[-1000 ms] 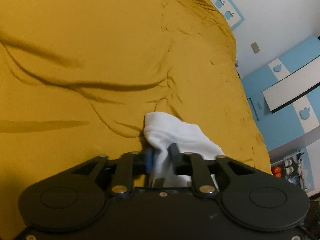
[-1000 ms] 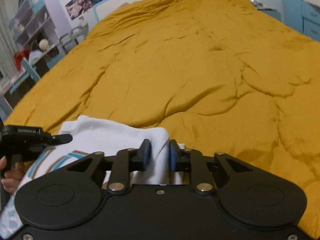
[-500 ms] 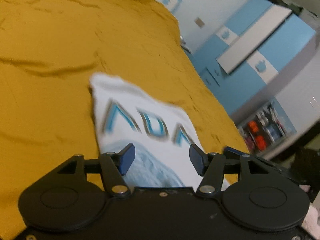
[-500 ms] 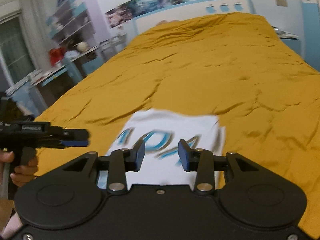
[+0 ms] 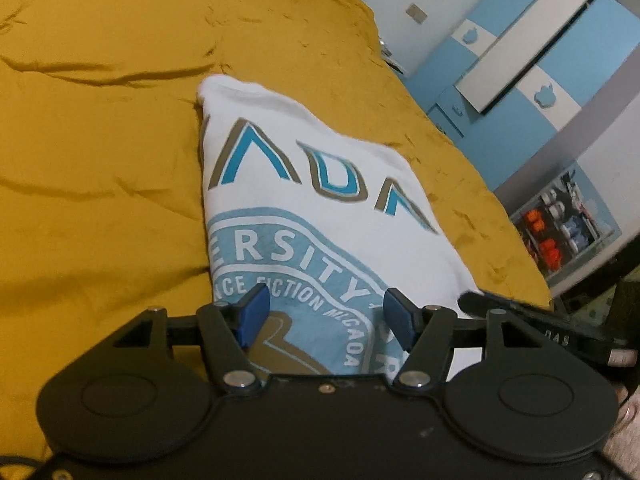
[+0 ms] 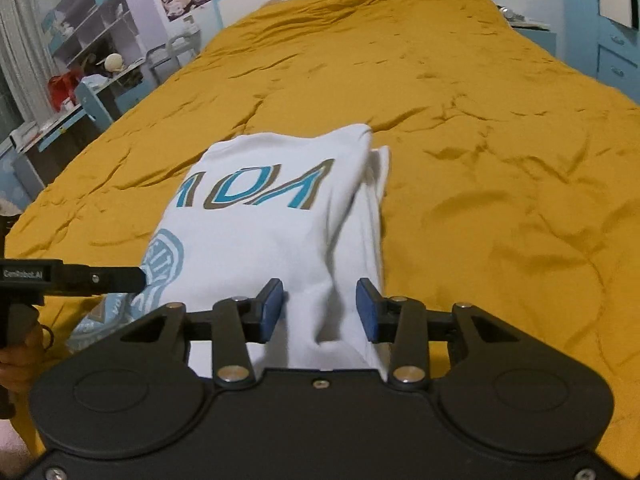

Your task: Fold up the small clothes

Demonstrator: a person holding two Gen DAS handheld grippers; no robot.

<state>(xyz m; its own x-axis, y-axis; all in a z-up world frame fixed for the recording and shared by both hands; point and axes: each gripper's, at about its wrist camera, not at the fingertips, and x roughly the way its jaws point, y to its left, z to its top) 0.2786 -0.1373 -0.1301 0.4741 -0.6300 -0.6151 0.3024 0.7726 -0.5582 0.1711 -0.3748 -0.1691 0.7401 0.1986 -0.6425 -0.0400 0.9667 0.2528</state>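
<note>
A white T-shirt (image 5: pixel 320 184) with blue and tan print lies folded on the mustard bedspread (image 5: pixel 100 160), print side up. My left gripper (image 5: pixel 326 308) hovers over its near end. Its jaws are opening and the blue pads (image 5: pixel 256 312) stand apart, clear of the cloth. In the right wrist view the shirt (image 6: pixel 256 232) shows a doubled edge along its right side. My right gripper (image 6: pixel 319 302) is open above that near edge, and white cloth lies below the gap with the pads off it. A finger of the left gripper (image 6: pixel 100 278) reaches in from the left.
The bedspread (image 6: pixel 480 120) stretches wide and wrinkled beyond the shirt. A blue and white wardrobe (image 5: pixel 520 60) and a stocked shelf (image 5: pixel 560 220) stand past the bed's right edge. A desk and wall shelves (image 6: pixel 80 80) stand to the left. A hand (image 6: pixel 16 356) holds the left gripper's handle.
Both grippers were shut on bunched white cloth a second ago. They have let go, opened and drawn back, and the shirt now lies flat with its print showing.
</note>
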